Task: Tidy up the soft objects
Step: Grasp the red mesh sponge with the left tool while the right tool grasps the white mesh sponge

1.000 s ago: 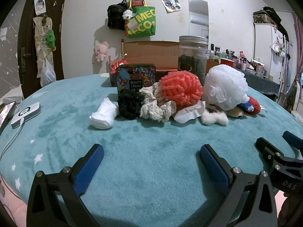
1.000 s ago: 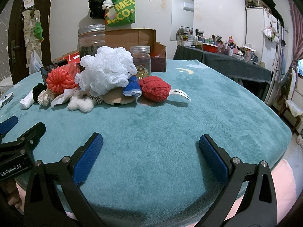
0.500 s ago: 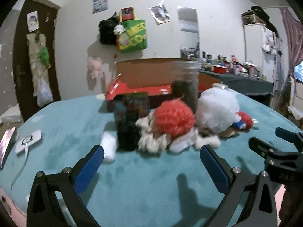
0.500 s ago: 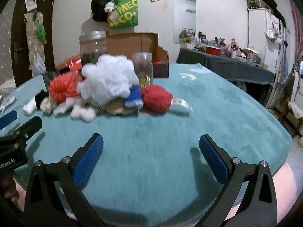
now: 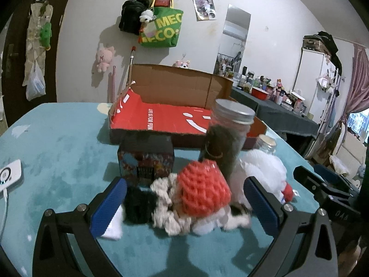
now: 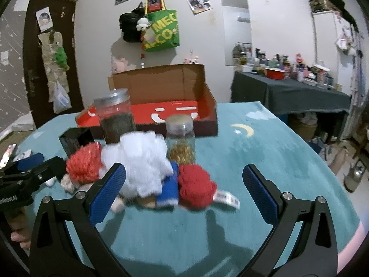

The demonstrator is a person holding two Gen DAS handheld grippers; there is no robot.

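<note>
Both grippers' fingers (image 5: pixel 108 204) were spread wide, empty, framing the soft pile (image 5: pixel 203 192), apparently choosing a first pick.

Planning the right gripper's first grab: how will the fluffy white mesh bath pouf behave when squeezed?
The fluffy white mesh bath pouf probably compresses easily, its ruffled netting looking airy. Likely light, and snag-prone on neighbours touching it.

Heaped together on teal cloth: orange crocheted ball (image 5: pixel 204 188) at centre, black pom (image 5: pixel 140 206) at nine o'clock, white mesh puff (image 6: pixel 140 159) at three, red ball (image 6: pixel 196 188) beyond.
</note>
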